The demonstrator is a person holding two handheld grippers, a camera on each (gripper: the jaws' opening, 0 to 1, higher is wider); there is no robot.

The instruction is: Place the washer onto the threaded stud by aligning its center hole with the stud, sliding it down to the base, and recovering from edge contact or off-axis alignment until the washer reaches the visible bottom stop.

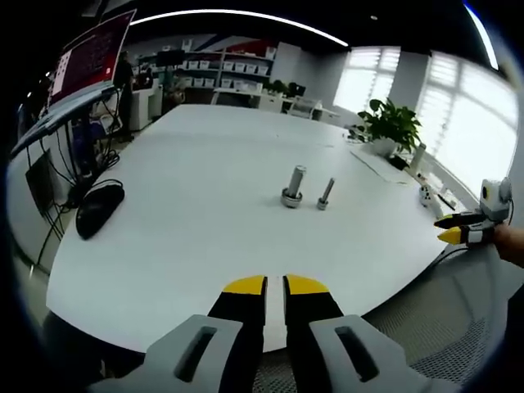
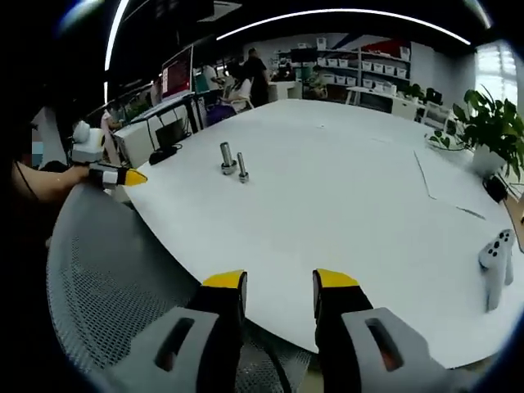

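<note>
Left claw: jaws nearly together, holding nothing, at table edge. Right claw: jaws apart, holding nothing. Stud upright mid-table, washer at its base; bolt just beside stud.

white table | shelves | bright windows (blinds down)

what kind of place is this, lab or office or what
Most likely an open-plan office or workshop room: a large white table, white shelving with storage bins along the far wall, a monitor with a red screen on a side desk, and a green potted plant by bright windows.
</note>
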